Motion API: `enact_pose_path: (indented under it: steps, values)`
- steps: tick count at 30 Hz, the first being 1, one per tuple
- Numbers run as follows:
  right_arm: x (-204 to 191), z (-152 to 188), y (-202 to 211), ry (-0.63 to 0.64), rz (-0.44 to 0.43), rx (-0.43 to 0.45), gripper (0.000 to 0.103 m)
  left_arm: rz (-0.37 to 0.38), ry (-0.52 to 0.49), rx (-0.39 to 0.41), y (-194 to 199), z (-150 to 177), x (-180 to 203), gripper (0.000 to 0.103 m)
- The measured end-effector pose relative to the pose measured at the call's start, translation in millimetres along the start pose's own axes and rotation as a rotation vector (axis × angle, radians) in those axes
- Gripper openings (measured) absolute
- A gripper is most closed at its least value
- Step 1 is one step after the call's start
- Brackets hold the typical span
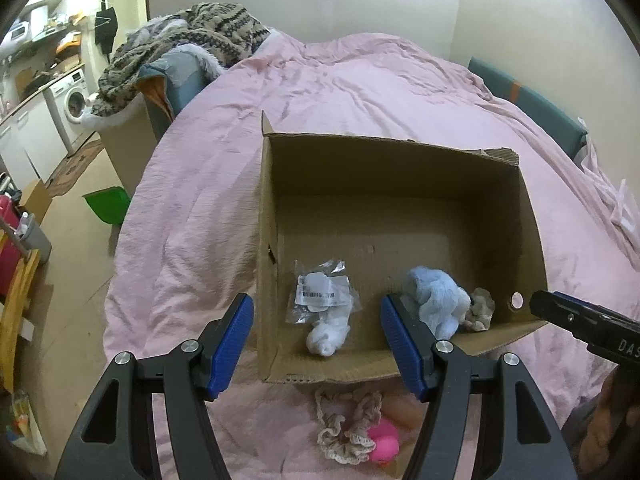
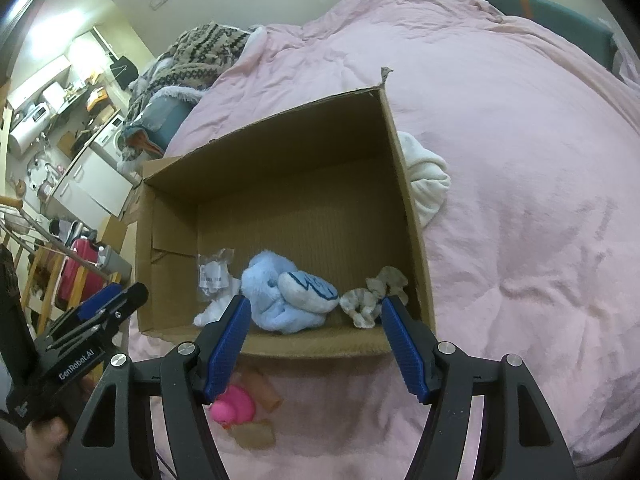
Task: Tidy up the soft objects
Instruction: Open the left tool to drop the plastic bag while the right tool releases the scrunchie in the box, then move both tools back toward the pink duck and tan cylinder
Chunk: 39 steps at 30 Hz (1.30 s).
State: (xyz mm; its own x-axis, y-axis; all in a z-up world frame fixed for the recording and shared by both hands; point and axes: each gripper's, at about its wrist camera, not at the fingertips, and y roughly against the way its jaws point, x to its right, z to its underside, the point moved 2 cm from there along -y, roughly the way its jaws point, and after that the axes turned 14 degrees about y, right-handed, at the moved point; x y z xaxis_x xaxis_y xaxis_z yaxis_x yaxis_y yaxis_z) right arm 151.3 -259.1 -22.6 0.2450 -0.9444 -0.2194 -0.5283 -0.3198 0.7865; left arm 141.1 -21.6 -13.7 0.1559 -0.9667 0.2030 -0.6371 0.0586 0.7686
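Note:
An open cardboard box stands on the pink bed. Inside lie a white sock with a plastic packet, a light blue plush toy and a beige scrunchie. In front of the box lie a lace scrunchie, a pink rubber duck and a tan piece. A white cloth bundle lies right of the box. My left gripper is open and empty over the box's near edge; it also shows in the right wrist view. My right gripper is open and empty.
The pink duvet covers the bed. A patterned blanket pile sits at the far left corner. A green dustpan, a washing machine and a red suitcase stand on the floor to the left.

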Motion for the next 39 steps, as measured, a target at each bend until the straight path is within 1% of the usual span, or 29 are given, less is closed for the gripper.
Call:
enact_pose_path:
  steps: [3,8,11,14,24,27,29,31,33,37,39]
  values:
    - [1.2,4.5,4.3,-0.006,0.004,-0.003,0.071,-0.008,0.007,0.001,4.8,2.6,-4.1,0.063]
    - [-4.2,9.0,8.6,0.011,0.007,-0.005,0.071,-0.003,0.052,-0.035,7.8,11.3,-13.3,0.063]
    - [-6.2,12.7,6.5,0.007,-0.005,-0.016,0.071,-0.021,0.06,-0.034,10.5,16.8,-16.5,0.063]
    - [-12.3,18.5,6.1,0.017,-0.013,-0.026,0.071,-0.032,0.07,-0.052,9.6,21.6,-19.9,0.063]
    - [-26.9,34.7,4.4,0.021,-0.044,-0.058,0.071,-0.046,0.097,-0.1,13.2,33.9,-29.0,0.063]
    - [-30.1,38.8,1.1,0.015,-0.058,-0.074,0.071,-0.052,0.104,-0.125,16.8,37.7,-32.6,0.063]
    - [-31.1,42.9,-3.7,-0.009,-0.084,-0.09,0.071,-0.049,0.114,-0.122,22.8,39.9,-37.0,0.063]
    - [-31.6,47.9,-10.7,-0.036,-0.106,-0.118,0.071,-0.085,0.099,-0.129,24.0,43.4,-39.3,0.063]
    - [-34.0,50.3,-16.9,-0.036,-0.11,-0.137,0.071,-0.101,0.09,-0.146,22.4,47.0,-41.7,0.063]
    - [-37.3,50.3,-26.7,-0.04,-0.129,-0.154,0.071,-0.099,0.116,-0.168,18.6,48.7,-47.1,0.063]
    - [-37.7,51.8,-32.6,-0.048,-0.136,-0.172,0.071,-0.112,0.134,-0.171,16.0,48.0,-49.4,0.063]
